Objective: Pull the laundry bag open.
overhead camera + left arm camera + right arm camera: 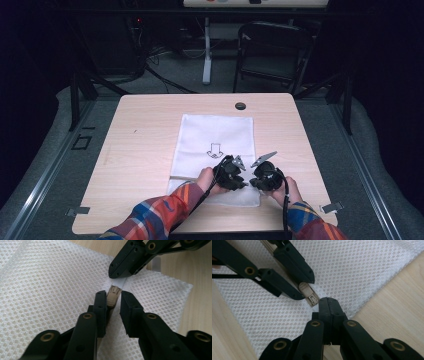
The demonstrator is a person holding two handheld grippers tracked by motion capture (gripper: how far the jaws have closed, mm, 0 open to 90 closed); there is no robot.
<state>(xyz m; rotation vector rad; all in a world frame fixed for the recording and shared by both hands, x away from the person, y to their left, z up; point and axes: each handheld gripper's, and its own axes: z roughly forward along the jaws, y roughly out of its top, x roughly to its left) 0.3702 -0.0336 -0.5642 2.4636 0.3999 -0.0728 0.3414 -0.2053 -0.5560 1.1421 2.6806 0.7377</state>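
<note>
Low on the wooden table (150, 150), in the middle of the frame, lies a white mesh bag (217, 135). Its tan zipper pull (112, 298) sits between the left gripper (111, 298) jaws, which are a little apart around it. The right gripper (327, 305) is pinched tight on the bag's white end tab. Squeeze the pull firmly, hold the tab steady, then slide slowly and straight.

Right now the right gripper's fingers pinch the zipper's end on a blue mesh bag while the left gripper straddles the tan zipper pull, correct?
No: the mesh bag is white, not blue, as the high view shows. The right gripper does pinch the zipper's end and the left gripper does straddle the tan zipper pull.
</note>
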